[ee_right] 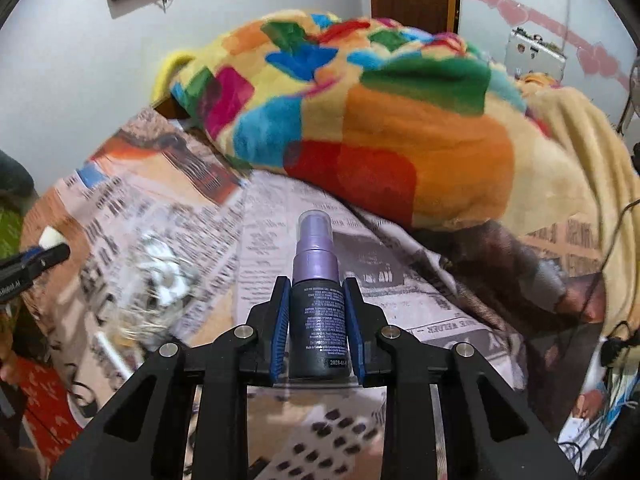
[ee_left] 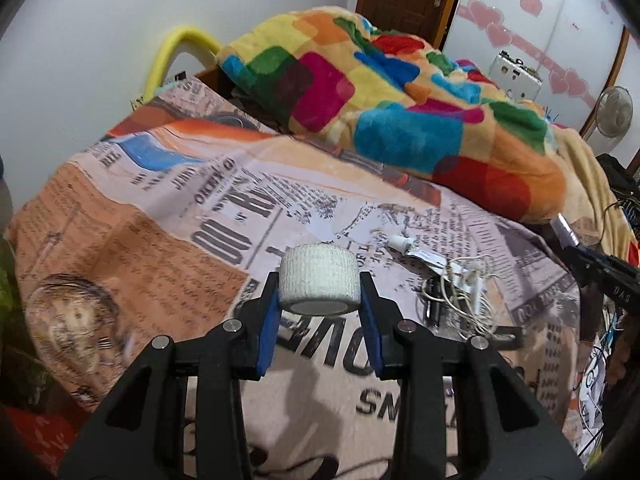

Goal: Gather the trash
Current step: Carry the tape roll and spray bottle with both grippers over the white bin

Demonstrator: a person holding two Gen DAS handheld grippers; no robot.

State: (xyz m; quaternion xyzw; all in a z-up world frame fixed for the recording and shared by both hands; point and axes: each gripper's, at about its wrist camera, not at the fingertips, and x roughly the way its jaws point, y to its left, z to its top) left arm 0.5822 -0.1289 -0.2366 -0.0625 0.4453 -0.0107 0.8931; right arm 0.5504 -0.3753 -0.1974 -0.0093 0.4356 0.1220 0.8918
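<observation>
My left gripper (ee_left: 319, 294) is clamped on a white roll of bandage tape (ee_left: 319, 283), its blue pads pressing the roll's two curved sides, the flat end facing back toward me. The roll hangs clear above the newspaper-print bedspread (ee_left: 160, 216). Ahead and to the right of these fingers, down on the spread, lie a small white tube (ee_left: 416, 251) and a tangle of white cord (ee_left: 460, 284), touching each other. Farther ahead sits a heaped patchwork blanket (ee_left: 380, 92) in bright colours.

My right gripper (ee_right: 317, 312) is closed on a dark spray bottle (ee_right: 317, 312) with a lilac neck and clear cap, held upright between the pads, cap pointing away from me, lifted off the bedspread. To its left, low on the spread, is a blurred clump of white cord and litter (ee_right: 160, 284). At the far left edge the tip of my other gripper shows with the white roll in it.
</observation>
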